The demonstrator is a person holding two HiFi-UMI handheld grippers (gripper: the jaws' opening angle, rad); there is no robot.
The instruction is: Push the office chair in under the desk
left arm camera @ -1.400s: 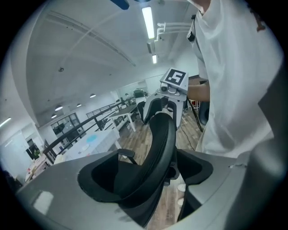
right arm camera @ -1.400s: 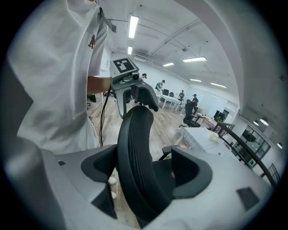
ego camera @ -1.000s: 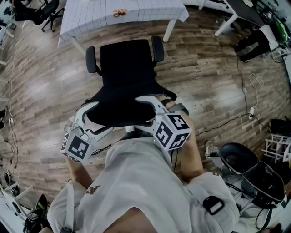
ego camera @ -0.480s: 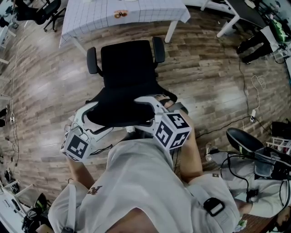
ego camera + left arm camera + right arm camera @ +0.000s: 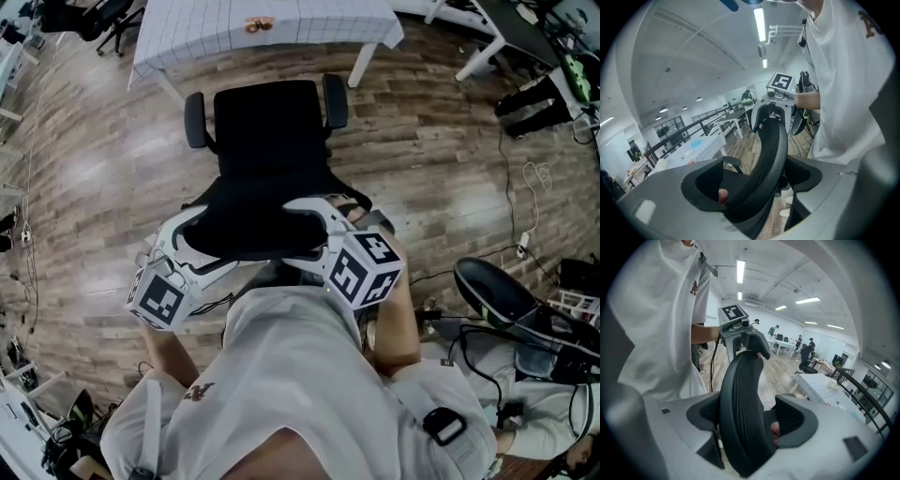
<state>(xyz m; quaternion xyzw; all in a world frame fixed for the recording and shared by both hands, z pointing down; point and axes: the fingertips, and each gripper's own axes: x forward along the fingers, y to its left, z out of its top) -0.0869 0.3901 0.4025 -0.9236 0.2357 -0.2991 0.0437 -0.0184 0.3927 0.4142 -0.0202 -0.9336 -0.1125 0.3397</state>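
Bare wooden floor (image 5: 441, 141) lies wide on both sides of the path, with cables and another black chair (image 5: 497, 300) well off to the right. The white-clothed worktop (image 5: 187, 28) spans the top of the head view, its near edge facing the person and its two white legs (image 5: 361, 64) set wider than the seat. The office chair (image 5: 267, 122) stands square before that edge, seat front near it but not yet under, its armrests (image 5: 194, 119) just inside the legs. Both forearms reach forward and down from the white shirt (image 5: 281, 375), elbows bent, marker cubes (image 5: 361, 272) turned upward. The backrest (image 5: 253, 220) lies right in front of the body, between the hands. The left gripper (image 5: 750, 187) is clamped on the backrest's left end, the rim filling the gap between its jaws. The right gripper (image 5: 743, 423) is clamped on the right end; its jaws have just been closing, with the mesh rim between them and pressed by both sides.
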